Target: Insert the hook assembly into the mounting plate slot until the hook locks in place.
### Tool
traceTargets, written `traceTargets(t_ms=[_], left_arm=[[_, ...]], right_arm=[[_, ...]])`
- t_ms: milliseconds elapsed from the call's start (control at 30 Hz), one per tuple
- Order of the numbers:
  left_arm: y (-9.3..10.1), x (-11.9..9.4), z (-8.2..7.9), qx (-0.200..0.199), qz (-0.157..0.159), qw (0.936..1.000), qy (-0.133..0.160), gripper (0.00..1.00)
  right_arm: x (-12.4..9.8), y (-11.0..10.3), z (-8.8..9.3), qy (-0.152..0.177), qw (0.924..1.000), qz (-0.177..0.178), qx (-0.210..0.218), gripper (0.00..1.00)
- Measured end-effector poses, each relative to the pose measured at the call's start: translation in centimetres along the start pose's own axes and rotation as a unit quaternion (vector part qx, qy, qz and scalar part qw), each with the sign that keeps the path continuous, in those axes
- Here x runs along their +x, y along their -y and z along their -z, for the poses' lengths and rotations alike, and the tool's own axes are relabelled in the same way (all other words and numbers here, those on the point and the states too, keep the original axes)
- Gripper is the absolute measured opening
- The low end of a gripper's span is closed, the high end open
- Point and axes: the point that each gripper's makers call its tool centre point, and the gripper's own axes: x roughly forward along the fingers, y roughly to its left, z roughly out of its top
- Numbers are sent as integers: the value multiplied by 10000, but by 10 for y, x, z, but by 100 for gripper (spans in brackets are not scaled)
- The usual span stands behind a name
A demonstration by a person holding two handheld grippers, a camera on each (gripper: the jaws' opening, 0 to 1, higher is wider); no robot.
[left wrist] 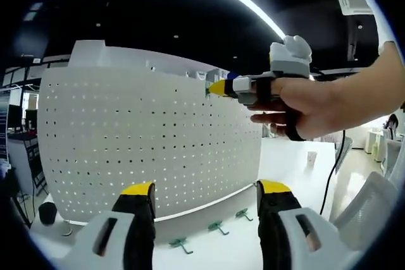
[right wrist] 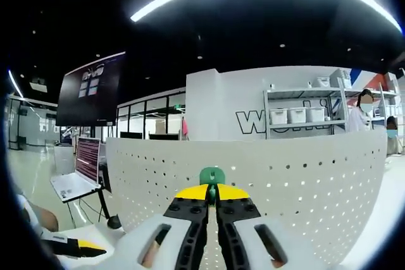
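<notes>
The white perforated mounting plate (left wrist: 145, 137) stands upright on the white table (left wrist: 285, 156). The right gripper (right wrist: 212, 192), jaws pressed together, pinches a green hook (right wrist: 212, 176) at the plate's top edge. The left gripper (left wrist: 205, 189) hangs spread. Three spare hooks (left wrist: 218, 226) lie at the base.

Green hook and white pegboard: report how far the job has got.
Done: the right gripper is shut on a green plastic hook and raised to the top edge of the white perforated pegboard. In hand: bringing that hook to the board; it does not look seated yet. Left: inserting and locking it. Three more green hooks lie on the table below the board, and the left gripper is open.
</notes>
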Motion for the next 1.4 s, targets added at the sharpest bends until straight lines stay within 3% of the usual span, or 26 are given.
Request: traceTargets(t_ms=[667,1400], left_arm=[[1,-3,1,15,20,10000,34,65],[-7,-5,10,-11,-11,9999,-129,65]], right_arm=[[36,6,-3,212,9991,319,-153,2],[55,3,10,191,9990,376,-152,2]])
